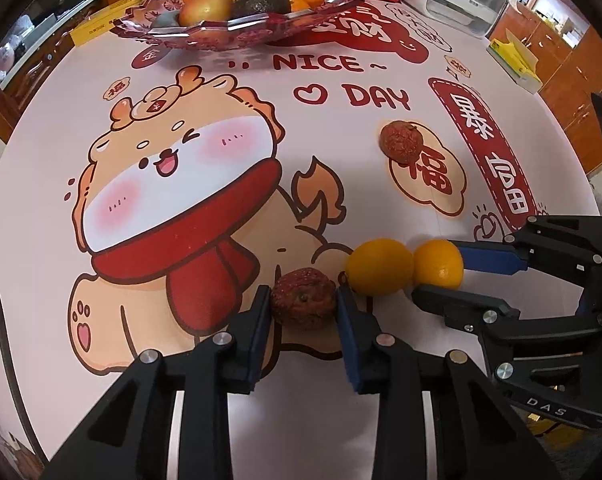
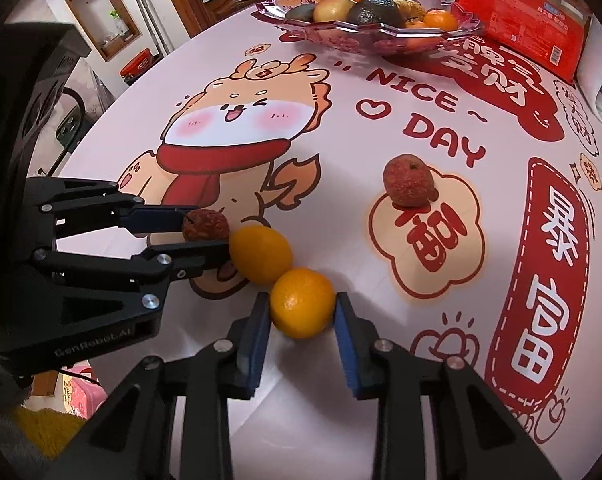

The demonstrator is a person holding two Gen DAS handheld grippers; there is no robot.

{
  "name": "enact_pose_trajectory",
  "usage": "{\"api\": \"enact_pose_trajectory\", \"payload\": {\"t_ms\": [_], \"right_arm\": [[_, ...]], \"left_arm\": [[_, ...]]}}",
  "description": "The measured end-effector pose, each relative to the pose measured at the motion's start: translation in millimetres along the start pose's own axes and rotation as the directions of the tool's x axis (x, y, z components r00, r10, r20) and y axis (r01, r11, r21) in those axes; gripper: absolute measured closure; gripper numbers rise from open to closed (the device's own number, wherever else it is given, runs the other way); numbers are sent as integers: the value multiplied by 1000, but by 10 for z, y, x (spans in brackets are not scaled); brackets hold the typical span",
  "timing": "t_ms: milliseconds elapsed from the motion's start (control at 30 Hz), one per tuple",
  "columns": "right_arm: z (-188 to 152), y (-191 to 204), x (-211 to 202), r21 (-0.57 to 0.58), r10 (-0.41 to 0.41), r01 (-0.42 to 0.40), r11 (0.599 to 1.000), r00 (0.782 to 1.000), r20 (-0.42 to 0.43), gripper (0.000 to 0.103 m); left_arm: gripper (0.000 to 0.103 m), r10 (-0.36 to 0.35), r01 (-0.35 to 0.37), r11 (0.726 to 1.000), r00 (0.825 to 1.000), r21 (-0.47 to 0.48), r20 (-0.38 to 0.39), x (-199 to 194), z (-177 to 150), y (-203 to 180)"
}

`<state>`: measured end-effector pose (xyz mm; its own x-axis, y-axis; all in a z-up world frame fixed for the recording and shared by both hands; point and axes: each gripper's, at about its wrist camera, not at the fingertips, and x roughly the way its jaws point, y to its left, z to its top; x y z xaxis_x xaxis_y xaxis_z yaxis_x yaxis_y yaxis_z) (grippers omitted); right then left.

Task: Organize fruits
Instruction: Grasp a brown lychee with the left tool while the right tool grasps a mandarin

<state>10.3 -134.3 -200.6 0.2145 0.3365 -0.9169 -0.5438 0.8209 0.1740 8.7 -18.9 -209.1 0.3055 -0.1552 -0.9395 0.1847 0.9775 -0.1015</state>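
since each fruit must be carried to the fruit tray at the far end of the counter, a reddish wrinkled fruit is pinched by the left claw and an orange by the right claw, both low on the printed cloth. a second orange is left touching between them; another reddish fruit lies well apart. "nice day" is printed on the cloth, "das" and "genrobot.ai" on the claws.

- Left gripper clamps red bumpy fruit on printed tablecloth.
- Right gripper pinches orange; second orange touches it.
- Another red fruit lies apart.
- Fruit tray at far edge.
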Motion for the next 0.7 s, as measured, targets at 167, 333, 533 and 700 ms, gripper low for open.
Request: {"api": "enact_pose_trajectory", "payload": {"t_ms": [167, 333, 533, 700], "right_arm": [[22, -16, -68, 4, -4, 4, 1000, 1000, 15, 71], [83, -44, -195, 4, -7, 7, 1000, 999, 42, 72], [218, -86, -422, -10, -27, 28, 1000, 995, 94, 72], [408, -118, -663, -39, -63, 69, 997, 987, 148, 72]], "left_arm": [[73, 4, -4, 1000, 1000, -8, 17, -107, 38, 17], [73, 14, -14, 1000, 999, -9, 48, -258, 93, 23], [73, 41, -42, 999, 994, 6, 103, -517, 212, 41], [73, 80, -84, 996, 982, 20, 171, -803, 431, 87]]}}
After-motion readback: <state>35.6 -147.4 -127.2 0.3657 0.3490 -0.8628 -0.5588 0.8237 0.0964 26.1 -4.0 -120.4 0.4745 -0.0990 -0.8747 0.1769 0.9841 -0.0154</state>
